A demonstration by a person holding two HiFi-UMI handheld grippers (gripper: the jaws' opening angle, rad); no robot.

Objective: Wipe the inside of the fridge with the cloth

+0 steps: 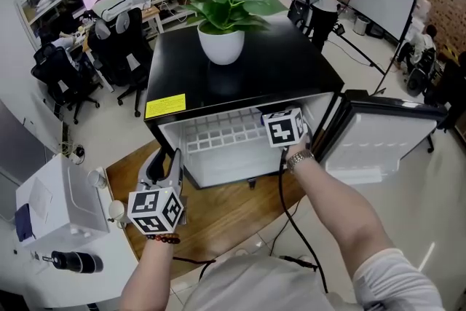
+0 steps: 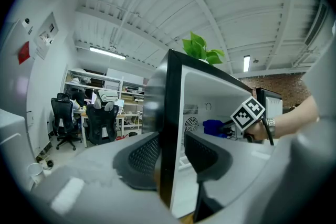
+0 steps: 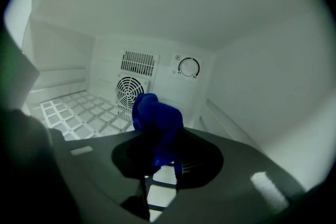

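Clearly we are in the wiping step itself. The fridge point(image 1: 291, 69) stands with its door point(image 1: 378, 135) swung out at its 3 o'clock. Our right gripper point(image 3: 160, 162) is inside the compartment with its jaws clamped on the bunched blue cloth point(image 3: 156, 122). In the right gripper view the cloth sticks out ahead of the jaws above the wire shelf point(image 3: 79, 110). The fan grille point(image 3: 128, 92) is at the cloth's 10 o'clock and the round dial point(image 3: 189, 67) at its 1 o'clock. We cannot tell whether the cloth touches any surface.

Our left gripper point(image 2: 170, 157) is at the cabinet's 7 o'clock in the head view. Its jaws are closed on the front edge of the left wall point(image 2: 170, 113), which we judge is to steady the fridge.

For the next move we would press the cloth onto the back panel or the shelf and sweep it across. The grip should stay firm so the cloth does not slip out, and the cloth must not snag on the grid or the grille.
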